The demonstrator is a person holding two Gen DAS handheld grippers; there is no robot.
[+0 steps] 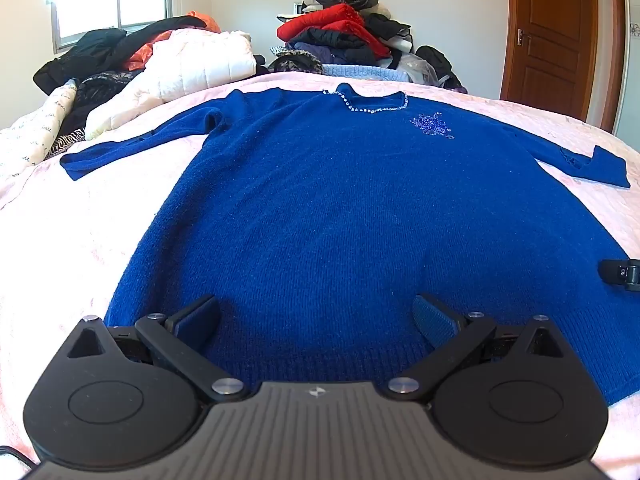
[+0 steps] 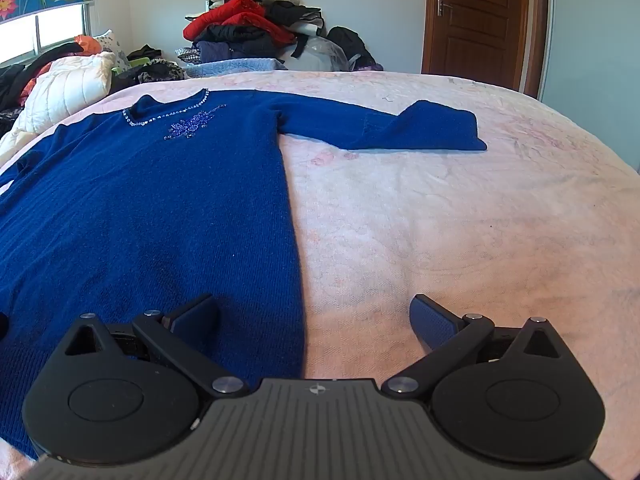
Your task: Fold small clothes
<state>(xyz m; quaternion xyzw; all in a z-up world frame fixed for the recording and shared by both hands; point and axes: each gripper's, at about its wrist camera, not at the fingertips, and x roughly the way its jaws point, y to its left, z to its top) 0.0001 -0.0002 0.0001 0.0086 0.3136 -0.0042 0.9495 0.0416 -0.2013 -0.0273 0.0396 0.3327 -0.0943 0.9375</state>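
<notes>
I find the blue sweater (image 1: 320,200) spread flat, front up, on the pink bed cover (image 2: 460,220), both sleeves out. My left tongs (image 1: 316,320) stand fully open over its hem, holding nothing. My right tongs (image 2: 314,320) likewise gape empty, straddling the sweater's side edge. Piled clothes (image 1: 340,36) lie far ahead.

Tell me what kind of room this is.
Most likely a bedroom at home: a blue sweater lies spread on a bed with a pink cover, heaps of clothes at its far edge, a wooden door behind.
</notes>
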